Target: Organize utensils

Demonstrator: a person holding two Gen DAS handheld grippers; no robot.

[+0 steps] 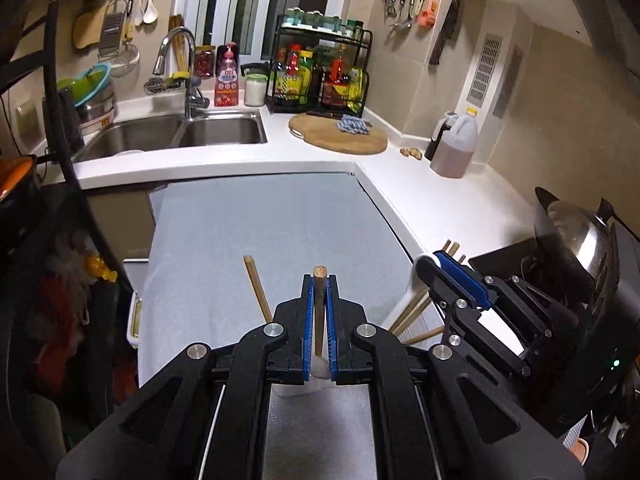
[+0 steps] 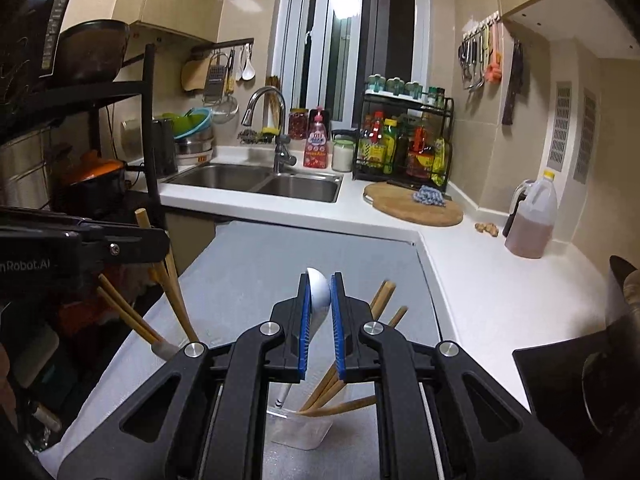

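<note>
**Two utensils clamped, both tips aimed at their cups**

My left gripper [image 1: 319,280] is clenched on a dark wooden chopstick [image 1: 319,308]. The stick runs straight along my fingers: its blunt top pokes out past the fingertips, and its lower end drops toward the white holder [image 1: 320,374] directly under the jaws. A second chopstick [image 1: 258,292] already leans out of that holder to the left. I cannot tell whether my stick's tip is inside the mouth yet; the jaws hide it.

My right gripper [image 2: 320,280] grasps the white spoon [image 2: 320,294] by its bowl, with the pads pressing on both sides. The spoon's long axis slants down and back from the fingertips, and the handle end reaches the rim of the clear container [image 2: 300,432], just left of the bundle of chopsticks [image 2: 336,384] fanned out in it.

Both cups stand on the grey mat [image 1: 260,220], toward its near edge, with the white holder on the left and the clear one on the right. Each hand is over its own cup, so I judge the coming move to be a short descent along each utensil's own axis.
</note>
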